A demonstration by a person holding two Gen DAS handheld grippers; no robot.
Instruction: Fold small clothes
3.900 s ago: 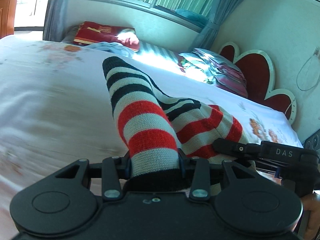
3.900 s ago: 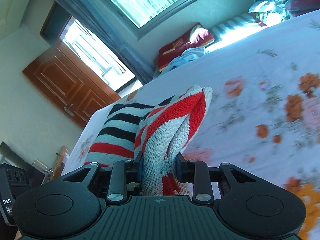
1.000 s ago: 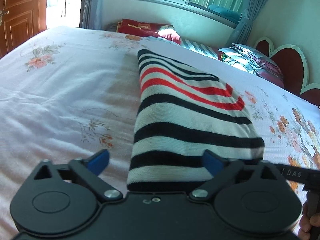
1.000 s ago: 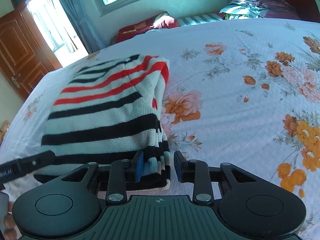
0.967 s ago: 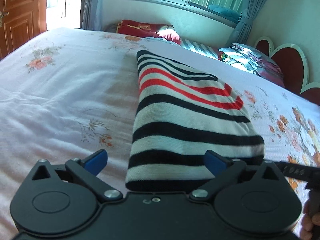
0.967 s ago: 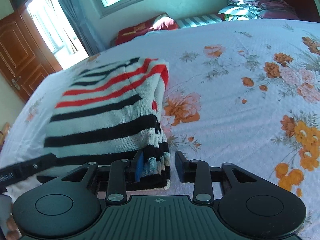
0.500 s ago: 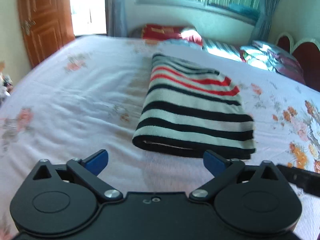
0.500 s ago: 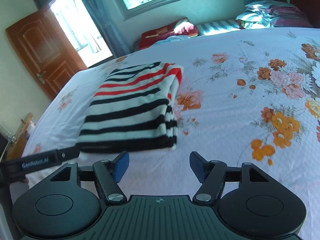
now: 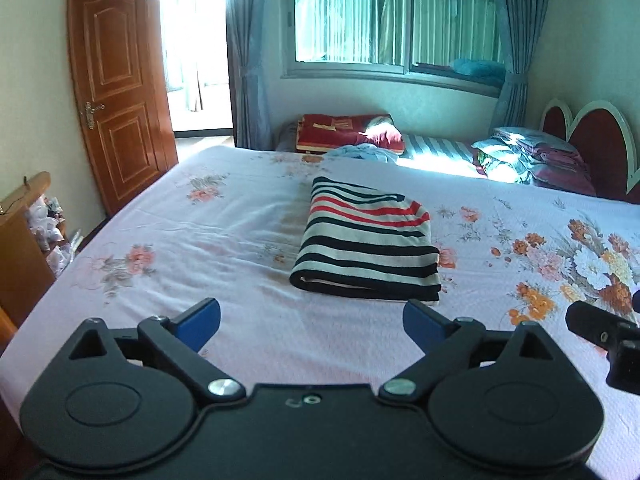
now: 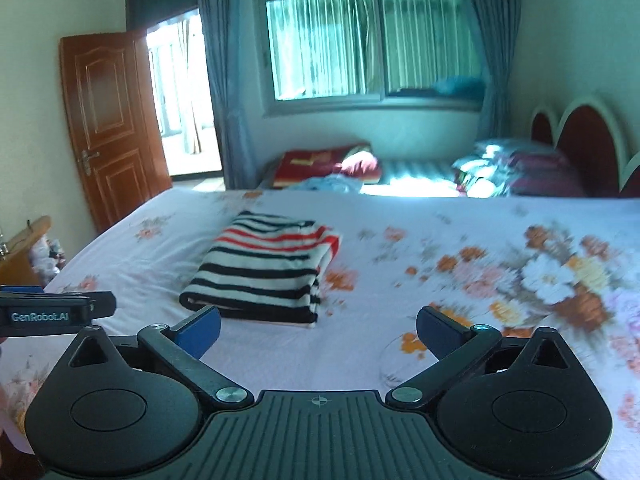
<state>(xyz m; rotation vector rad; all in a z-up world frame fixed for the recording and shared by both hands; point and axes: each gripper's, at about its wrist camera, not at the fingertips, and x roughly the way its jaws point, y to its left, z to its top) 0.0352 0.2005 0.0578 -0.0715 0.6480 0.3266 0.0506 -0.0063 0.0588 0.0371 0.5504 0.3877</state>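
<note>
A folded knit garment (image 9: pixel 366 246) with black, white and red stripes lies flat on the floral bed sheet (image 9: pixel 200 240); it also shows in the right wrist view (image 10: pixel 268 266). My left gripper (image 9: pixel 312 320) is wide open and empty, held above the bed well short of the garment. My right gripper (image 10: pixel 318 330) is wide open and empty, also short of the garment and to its right. Part of the right gripper (image 9: pixel 604 332) shows at the left wrist view's right edge, and part of the left gripper (image 10: pixel 52 310) at the right wrist view's left edge.
Folded blankets and pillows (image 9: pixel 532 156) are piled at the far side by the heart-shaped headboard (image 9: pixel 592 140). A red blanket (image 9: pixel 344 132) lies under the window. A wooden door (image 9: pixel 120 92) and a wooden cabinet (image 9: pixel 20 248) stand at the left.
Both grippers let go of the folded garment, opened wide and pulled back and up from it. The garment stays flat on the bed.
</note>
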